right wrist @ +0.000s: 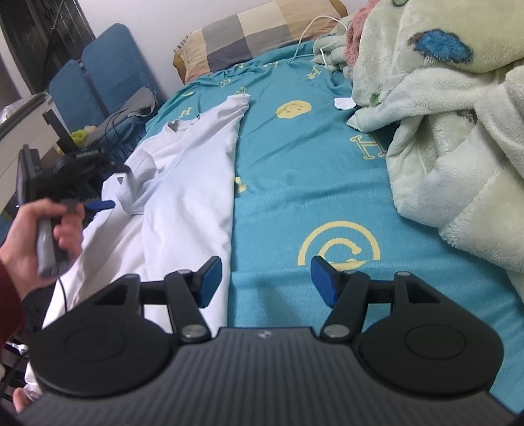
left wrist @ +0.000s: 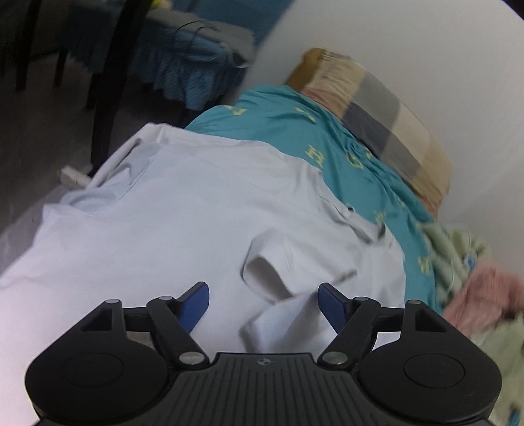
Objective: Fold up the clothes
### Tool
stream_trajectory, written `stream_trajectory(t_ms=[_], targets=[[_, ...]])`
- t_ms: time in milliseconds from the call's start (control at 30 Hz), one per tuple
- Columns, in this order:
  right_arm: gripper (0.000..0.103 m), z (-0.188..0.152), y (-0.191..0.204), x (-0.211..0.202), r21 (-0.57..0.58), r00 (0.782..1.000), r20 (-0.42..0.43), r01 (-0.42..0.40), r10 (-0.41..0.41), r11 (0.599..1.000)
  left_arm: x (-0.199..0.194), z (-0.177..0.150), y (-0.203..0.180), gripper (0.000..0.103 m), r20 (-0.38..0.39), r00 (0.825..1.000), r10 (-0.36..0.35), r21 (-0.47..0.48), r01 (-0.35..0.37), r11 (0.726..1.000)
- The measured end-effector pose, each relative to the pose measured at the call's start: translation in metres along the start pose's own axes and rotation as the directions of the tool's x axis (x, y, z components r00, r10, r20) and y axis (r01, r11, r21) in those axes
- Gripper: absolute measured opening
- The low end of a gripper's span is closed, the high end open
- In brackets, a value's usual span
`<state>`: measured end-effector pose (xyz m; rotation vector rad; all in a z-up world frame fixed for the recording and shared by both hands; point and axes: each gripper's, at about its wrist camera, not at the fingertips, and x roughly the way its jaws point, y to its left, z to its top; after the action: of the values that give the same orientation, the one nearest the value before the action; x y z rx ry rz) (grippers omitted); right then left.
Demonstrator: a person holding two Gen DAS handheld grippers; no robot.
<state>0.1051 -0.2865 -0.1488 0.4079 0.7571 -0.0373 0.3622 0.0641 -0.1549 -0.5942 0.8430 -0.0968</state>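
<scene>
Here both tongs, left [left wrist: 263, 296] and right [right wrist: 266, 278], gape over white shirt [right wrist: 190, 183]; sheet [right wrist: 294, 157] reads "H".

Left tongs [left wrist: 263, 296] and right tongs [right wrist: 265, 281] both gape wide, empty.

A bed covered by a teal sheet [right wrist: 294, 157] with yellow letters and smiley faces fills the middle of the right wrist view. At its head, top centre, lies a checked pillow [right wrist: 249, 36] in tan, grey and cream, against a plain white wall [right wrist: 137, 16]. A pale green fleece blanket [right wrist: 442, 131] is heaped along the right edge — a pink one [right wrist: 355, 39] shows behind it. In the upper left stand blue chairs [right wrist: 101, 75] with grey cloth and dark cables on one seat. In the left wrist view, grey floor [left wrist: 42, 124] occupies the left side.
</scene>
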Motion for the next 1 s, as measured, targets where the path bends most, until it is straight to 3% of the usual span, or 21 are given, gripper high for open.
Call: stream_trajectory(t_ms=[67, 133, 267, 367, 467, 567, 633, 733, 833, 867, 933, 1000], targets=[[0.063, 0.0, -0.002, 0.005, 0.013, 1.0, -0.014, 0.003, -0.003, 1.0, 0.014, 0.007, 0.003, 0.071, -0.002, 1.0, -0.009, -0.037, 0.009, 0.999], [0.063, -0.001, -0.004, 0.01, 0.023, 1.0, -0.027, 0.004, -0.004, 1.0, 0.023, 0.011, 0.002, 0.059, 0.008, 1.0, -0.016, -0.039, 0.017, 0.999], [0.063, -0.004, -0.005, 0.018, 0.032, 0.999, -0.052, 0.004, -0.002, 0.999, 0.035, 0.025, -0.003, 0.007, 0.002, 0.999, -0.051, -0.02, 0.051, 0.998], [0.063, -0.005, -0.002, 0.022, 0.022, 0.998, -0.063, 0.004, -0.003, 1.0, 0.036, 0.039, -0.025, 0.002, 0.002, 0.997, -0.084, 0.116, 0.083, 0.99], [0.063, -0.008, 0.0, 0.023, 0.007, 0.998, -0.067, 0.005, -0.004, 1.0, 0.03, 0.056, -0.055, 0.002, 0.084, 0.988, -0.127, 0.278, 0.099, 0.956], [0.063, -0.008, 0.001, 0.027, -0.003, 0.997, -0.071, 0.012, -0.012, 1.0, 0.046, 0.067, -0.07, 0.003, 0.131, 0.991, 0.006, 0.334, -0.05, 0.941], [0.063, -0.007, 0.001, 0.029, -0.006, 0.998, -0.068, 0.015, -0.015, 1.0, 0.058, 0.066, -0.069, 0.005, 0.126, 0.991, 0.054, 0.363, -0.096, 0.927], [0.063, -0.005, 0.002, 0.031, -0.007, 0.998, -0.059, 0.017, -0.017, 1.0, 0.065, 0.06, -0.06, 0.031, 0.119, 0.988, 0.095, 0.354, -0.131, 0.926], [0.063, -0.003, 0.002, 0.03, -0.009, 0.999, -0.036, 0.004, -0.004, 1.0, 0.047, 0.049, -0.047, 0.041, 0.117, 0.989, 0.09, 0.358, -0.127, 0.925], [0.063, -0.002, 0.004, 0.025, -0.014, 1.0, -0.021, -0.005, 0.004, 1.0, 0.037, 0.045, -0.044, 0.044, 0.124, 0.989, 0.087, 0.369, -0.127, 0.921], [0.063, -0.001, 0.008, 0.016, -0.026, 1.0, 0.011, -0.022, 0.022, 0.999, 0.009, 0.037, -0.043, 0.062, 0.154, 0.985, 0.079, 0.409, -0.136, 0.902], [0.063, 0.0, 0.012, 0.007, -0.039, 0.998, 0.042, -0.039, 0.041, 0.998, -0.023, 0.026, -0.046, 0.07, 0.188, 0.978, 0.089, 0.43, -0.163, 0.888]])
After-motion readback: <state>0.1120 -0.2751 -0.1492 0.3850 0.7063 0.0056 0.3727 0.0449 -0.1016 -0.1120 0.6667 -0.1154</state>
